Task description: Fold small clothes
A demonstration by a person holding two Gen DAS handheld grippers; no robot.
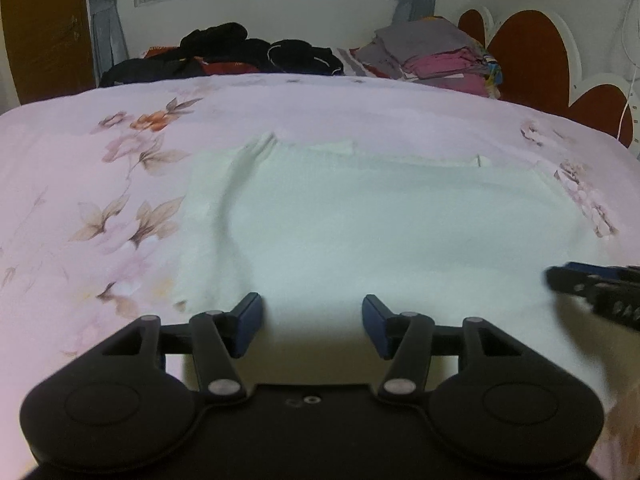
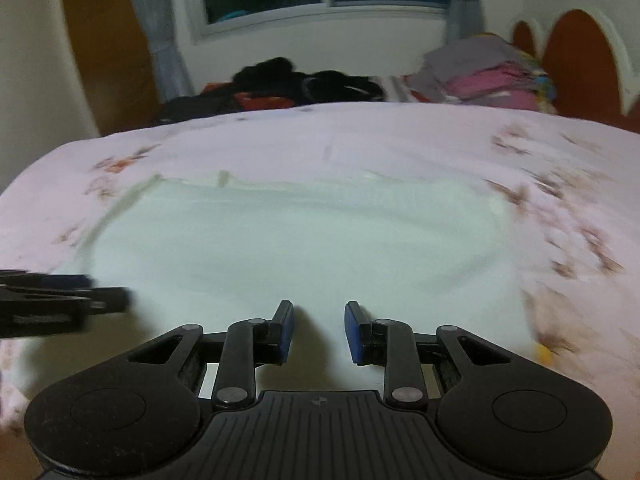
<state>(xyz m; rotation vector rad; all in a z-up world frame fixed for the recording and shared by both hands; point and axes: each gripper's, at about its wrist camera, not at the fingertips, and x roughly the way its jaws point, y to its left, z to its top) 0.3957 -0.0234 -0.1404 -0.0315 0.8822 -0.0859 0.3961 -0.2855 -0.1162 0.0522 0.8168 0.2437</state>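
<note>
Both grippers over the white garment, nothing held.

I see the white garment (image 1: 380,232) spread flat on the floral bedsheet (image 1: 80,200), filling the frame centre. Left gripper (image 1: 312,326) jaws are about half apart, empty; right gripper (image 2: 319,332) jaws are narrower, a clear gap, also empty. Folded clothes stack (image 1: 436,60) sits upper right.

White garment (image 1: 360,232) spread flat on my floral bed sheet (image 1: 100,200), roughly rectangular. Long crease ridge down its left part, left strip looks folded over. Far edge shows small seam bits. Plain fabric, no print. Right-wrist view blurry, same cloth (image 2: 300,240).
</note>
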